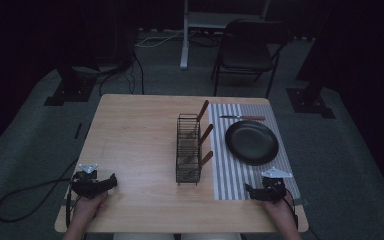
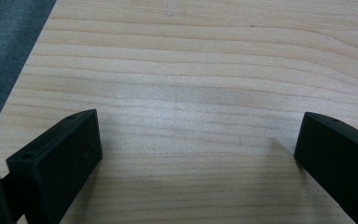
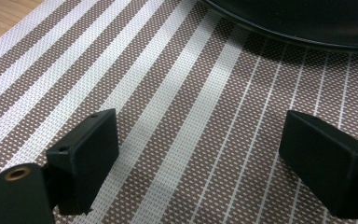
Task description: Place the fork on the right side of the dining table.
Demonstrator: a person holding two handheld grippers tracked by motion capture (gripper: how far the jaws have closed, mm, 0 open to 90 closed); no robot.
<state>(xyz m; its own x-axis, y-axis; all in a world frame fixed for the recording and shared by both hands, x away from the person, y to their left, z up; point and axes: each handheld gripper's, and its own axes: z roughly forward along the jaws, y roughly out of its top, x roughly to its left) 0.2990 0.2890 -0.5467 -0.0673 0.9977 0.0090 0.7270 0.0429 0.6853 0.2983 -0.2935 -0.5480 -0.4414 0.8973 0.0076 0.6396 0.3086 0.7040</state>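
Cutlery rack [image 1: 188, 149] stands at the table's centre, a wire basket with three wooden-handled utensils [image 1: 205, 134] leaning toward two o'clock, handles up where jaws could take them. At its three o'clock the striped placemat [image 1: 230, 175] carries a dark plate [image 1: 251, 142], with a knife [image 1: 242, 118] laid at the plate's twelve o'clock, likely the start of a place setting. The left gripper [image 1: 111, 180] rests at eight o'clock on bare table [image 2: 191, 56], jaws apart and empty. The right gripper [image 1: 249, 190] sits at five o'clock on the mat, jaws spread wide over the stripes, nothing between them.
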